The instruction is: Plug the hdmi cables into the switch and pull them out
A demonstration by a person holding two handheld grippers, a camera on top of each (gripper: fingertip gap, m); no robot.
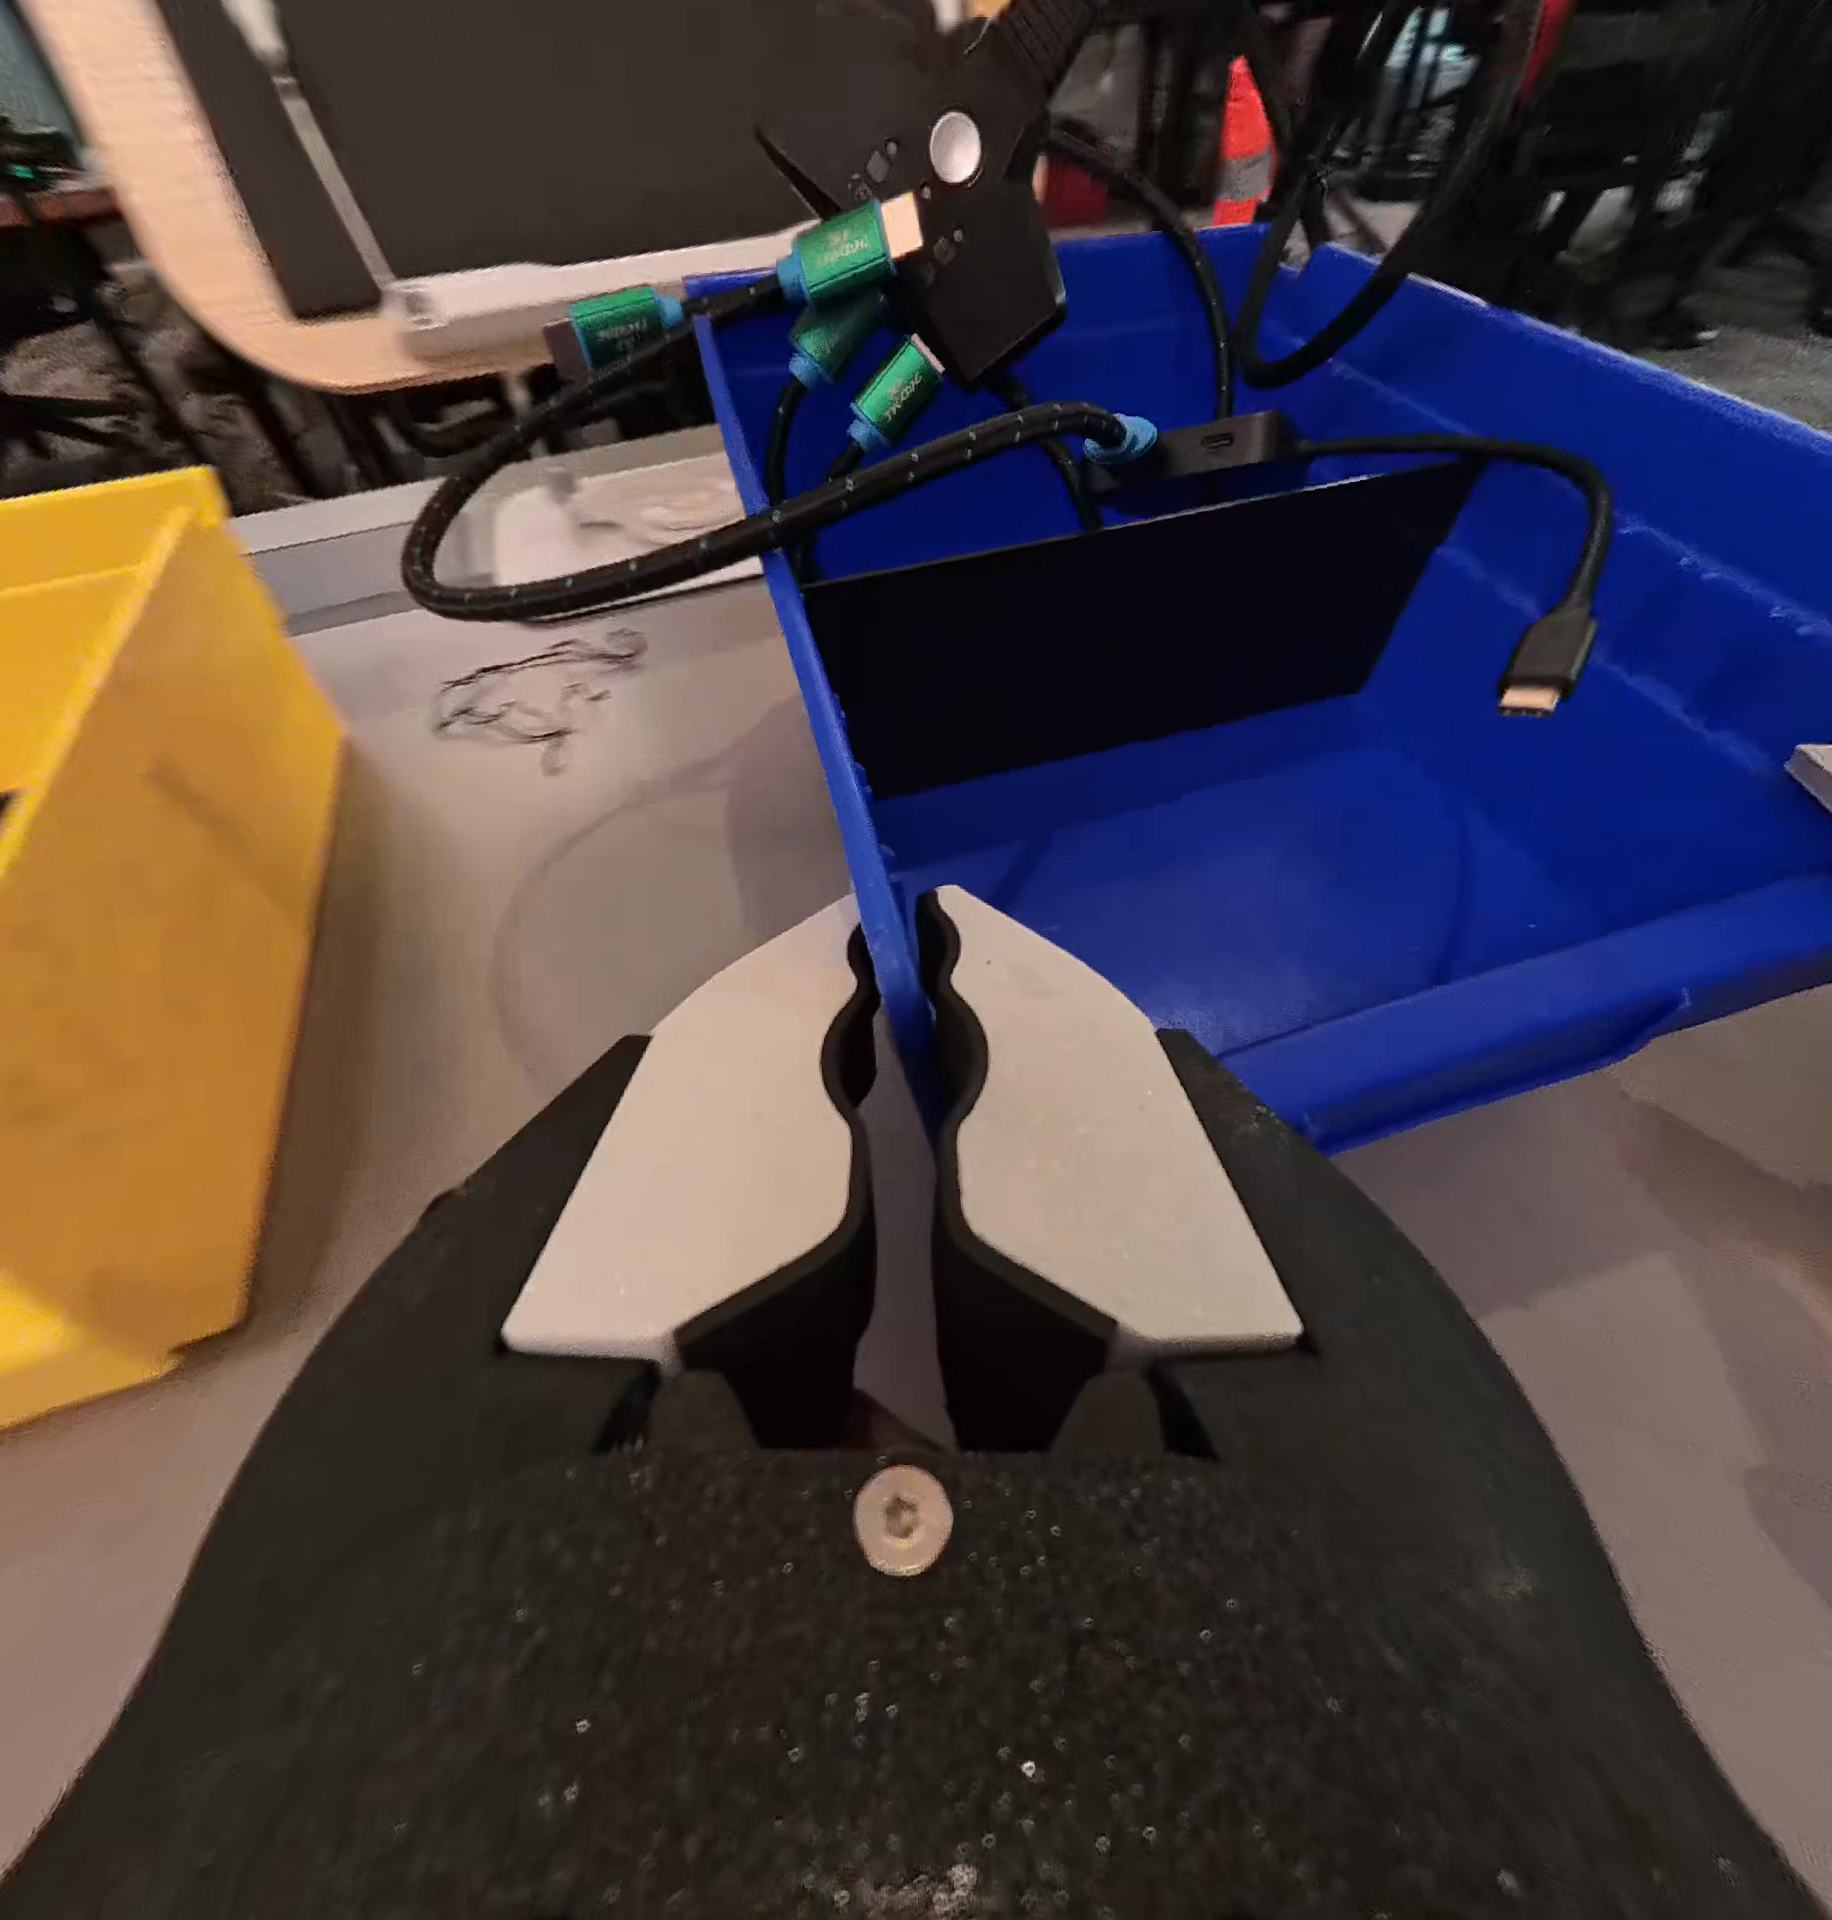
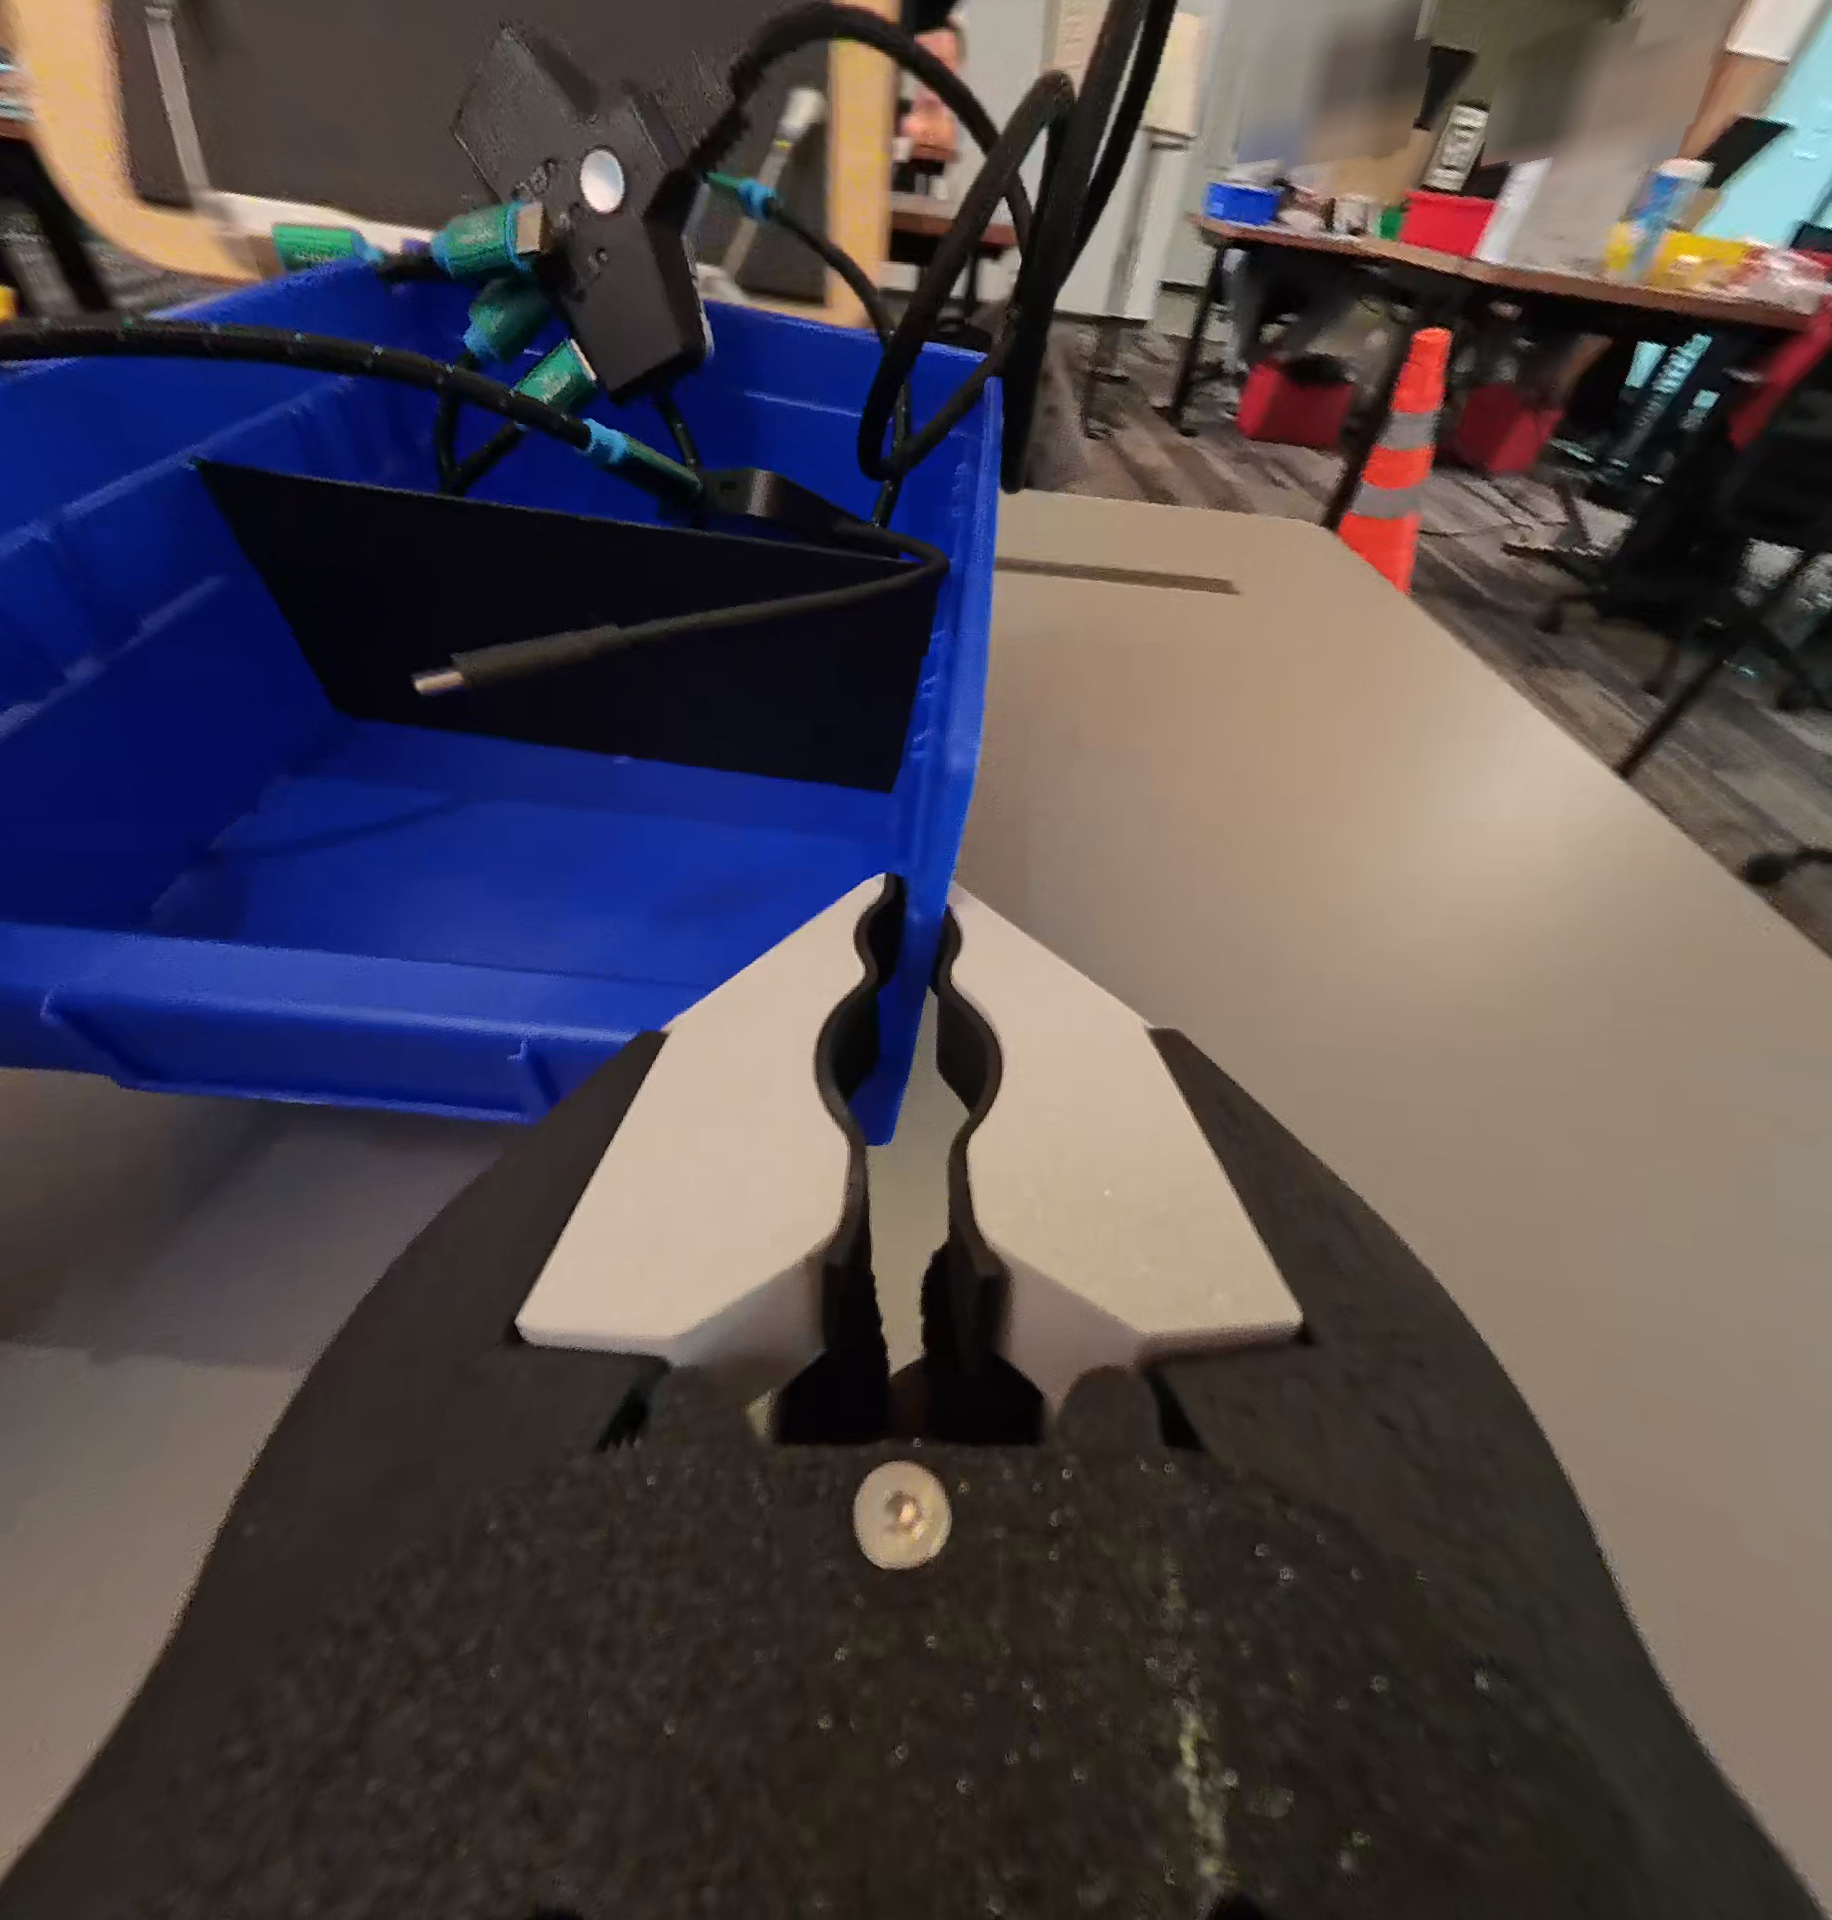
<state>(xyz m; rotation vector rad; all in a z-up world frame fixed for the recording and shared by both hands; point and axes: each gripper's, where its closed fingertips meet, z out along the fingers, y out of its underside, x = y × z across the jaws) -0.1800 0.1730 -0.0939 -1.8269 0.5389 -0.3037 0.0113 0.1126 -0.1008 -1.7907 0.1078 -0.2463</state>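
The black HDMI switch [image 1: 943, 208] with a round silver button sits above the far end of a blue bin [image 1: 1618, 540]. It also shows in the right wrist view [image 2: 611, 249]. Three green HDMI plugs [image 1: 839, 260] on braided black cables meet its left side. I cannot tell how deep they sit. Another green plug [image 1: 621, 327] lies loose just left of the bin. My left gripper [image 1: 896, 914] is shut on the bin's left wall. My right gripper [image 2: 917, 904] is shut on the bin's right wall [image 2: 953, 623].
A black divider [image 1: 1099, 623] crosses the bin. A small black adapter [image 1: 1224, 442] rests behind it, and its thin cable ends in a loose plug [image 1: 1546, 665]. A yellow bin [image 1: 112, 883] stands to the left. The grey table [image 2: 1307, 831] extends right, with an orange cone [image 2: 1400, 457] beyond.
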